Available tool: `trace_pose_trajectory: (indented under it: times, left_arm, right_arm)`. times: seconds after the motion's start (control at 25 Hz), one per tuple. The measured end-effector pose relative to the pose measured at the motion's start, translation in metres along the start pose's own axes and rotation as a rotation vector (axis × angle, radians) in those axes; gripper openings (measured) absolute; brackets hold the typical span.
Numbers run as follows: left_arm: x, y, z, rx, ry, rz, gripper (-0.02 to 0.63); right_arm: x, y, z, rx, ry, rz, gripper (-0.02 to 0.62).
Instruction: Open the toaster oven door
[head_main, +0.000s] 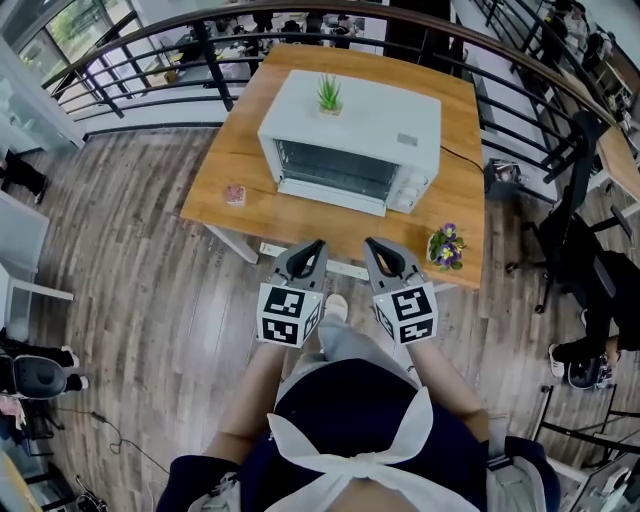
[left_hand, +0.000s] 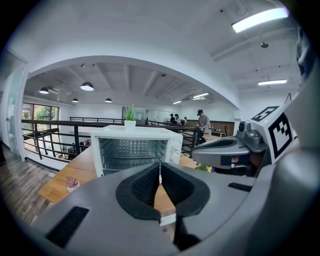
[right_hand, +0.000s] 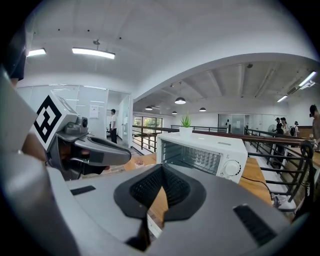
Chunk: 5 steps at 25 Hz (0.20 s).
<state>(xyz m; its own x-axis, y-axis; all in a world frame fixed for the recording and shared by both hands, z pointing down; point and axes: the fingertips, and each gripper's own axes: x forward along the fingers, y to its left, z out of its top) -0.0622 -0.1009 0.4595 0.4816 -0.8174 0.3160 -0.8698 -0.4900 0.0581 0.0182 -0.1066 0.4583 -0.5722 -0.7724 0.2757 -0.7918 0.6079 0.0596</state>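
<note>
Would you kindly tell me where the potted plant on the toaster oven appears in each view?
Head view: potted plant top centre, on the oven's roof, towards its left.
Left gripper view: plant left of centre, mid-height.
Right gripper view: plant just right of centre, mid-height.
Shared landmark: the white toaster oven beneath it.

A white toaster oven (head_main: 350, 125) is sitting upright on the wooden desk (head_main: 300, 225), its glass door (head_main: 335, 170) standing shut, facing the person.
</note>
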Motion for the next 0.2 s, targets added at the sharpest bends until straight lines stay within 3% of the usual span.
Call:
trace_pose_trajectory:
  times: [0.2]
  left_arm:
    - [-0.0036, -0.0023, -0.0036, -0.003, -0.001, 0.001, 0.031]
  right_arm:
    - [-0.0028, 0.0018, -0.0029, -0.007, 0.006, -0.001, 0.002]
